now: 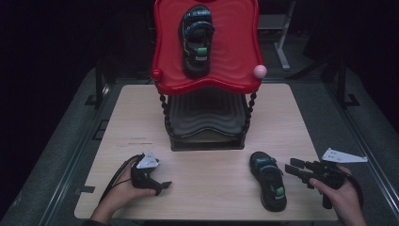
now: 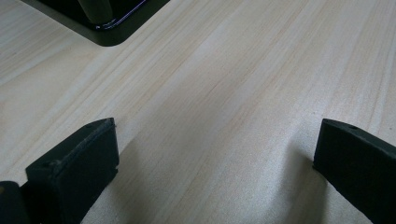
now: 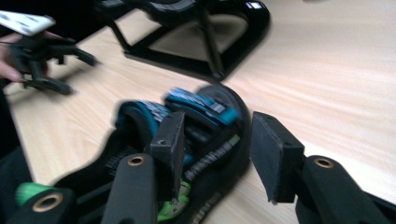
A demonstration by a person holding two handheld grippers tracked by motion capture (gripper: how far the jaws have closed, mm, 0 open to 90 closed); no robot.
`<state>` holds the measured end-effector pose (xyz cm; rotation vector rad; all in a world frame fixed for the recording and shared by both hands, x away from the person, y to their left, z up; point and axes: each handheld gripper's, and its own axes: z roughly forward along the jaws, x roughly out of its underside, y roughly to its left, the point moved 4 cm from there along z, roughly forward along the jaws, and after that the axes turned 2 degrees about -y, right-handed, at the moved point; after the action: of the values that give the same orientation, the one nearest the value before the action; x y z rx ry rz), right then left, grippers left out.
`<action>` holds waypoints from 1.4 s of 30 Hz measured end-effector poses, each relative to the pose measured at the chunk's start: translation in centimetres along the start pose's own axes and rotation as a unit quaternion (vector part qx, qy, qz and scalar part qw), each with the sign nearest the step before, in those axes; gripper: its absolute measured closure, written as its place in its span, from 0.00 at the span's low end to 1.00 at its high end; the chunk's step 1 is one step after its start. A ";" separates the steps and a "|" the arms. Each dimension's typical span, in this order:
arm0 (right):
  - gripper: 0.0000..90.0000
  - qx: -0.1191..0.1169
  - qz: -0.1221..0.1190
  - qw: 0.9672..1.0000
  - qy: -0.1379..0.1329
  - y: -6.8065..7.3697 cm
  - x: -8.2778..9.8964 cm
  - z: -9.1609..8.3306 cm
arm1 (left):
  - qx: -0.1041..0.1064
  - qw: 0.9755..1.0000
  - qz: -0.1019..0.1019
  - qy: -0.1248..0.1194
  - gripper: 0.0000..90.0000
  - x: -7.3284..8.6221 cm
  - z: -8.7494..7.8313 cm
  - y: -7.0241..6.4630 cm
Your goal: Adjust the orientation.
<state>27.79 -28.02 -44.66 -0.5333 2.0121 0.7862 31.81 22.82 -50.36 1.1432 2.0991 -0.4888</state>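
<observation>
the near sandal [image 1: 269, 181] looks light and bendy; its stiff sole edge is best pinched. right gripper [image 1: 295, 171] and left gripper [image 1: 160, 186] are held apart, with nothing inside.

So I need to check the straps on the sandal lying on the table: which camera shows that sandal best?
The high view: the whole table sandal shows sharp from above, beside the right claw. The right gripper view has it closer but blurred and partly behind the claw. The left gripper view gives bare tabletop.

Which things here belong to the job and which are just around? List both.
In the job:
- sandal on the table
- sandal on the red tray
- red tray of the stand
- right gripper, jaws open beside the table sandal

Just around:
- left gripper, open, over bare table
- pink ball
</observation>
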 end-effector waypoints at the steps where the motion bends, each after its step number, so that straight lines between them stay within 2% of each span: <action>1: 0.58 -0.007 -0.007 1.000 -0.007 0.3 -0.2 -0.1 | 0.000 1.000 0.000 0.000 0.00 0.0 0.0 0.0; 4: 0.56 -0.021 -0.017 1.000 -0.013 1.1 -0.5 0.1 | 0.000 1.000 0.000 0.000 0.00 0.0 0.0 0.0; 10: 0.54 -0.043 -0.039 0.998 -0.006 2.3 -0.7 1.2 | 0.000 1.000 0.000 0.000 0.00 0.0 0.0 0.0; 19: 0.53 -0.054 -0.059 0.996 0.037 2.4 0.3 3.3 | 0.000 1.000 0.000 0.000 0.00 0.0 0.0 0.0; 22: 0.56 -0.053 -0.064 0.995 0.050 2.3 0.7 3.9 | 0.000 1.000 0.000 0.000 0.00 0.0 0.0 0.0; 24: 0.60 -0.053 -0.061 0.996 0.047 2.2 0.6 4.0 | 0.000 1.000 0.000 0.000 0.00 0.0 0.0 0.0; 30: 0.65 -0.061 -0.055 0.996 0.044 2.0 0.7 4.3 | 0.000 1.000 0.000 0.000 0.00 0.0 0.0 0.0; 37: 0.73 -0.075 -0.046 0.996 0.031 1.8 0.7 3.9 | 0.000 1.000 0.000 0.000 0.00 0.0 0.0 0.0; 42: 0.74 -0.076 -0.045 0.996 0.029 1.8 0.6 3.6 | 0.000 1.000 0.000 0.000 0.00 0.0 0.0 0.0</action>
<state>28.41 -24.23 -46.08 -0.7377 1.9754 0.8814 31.82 22.83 -50.36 1.1438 2.0986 -0.4888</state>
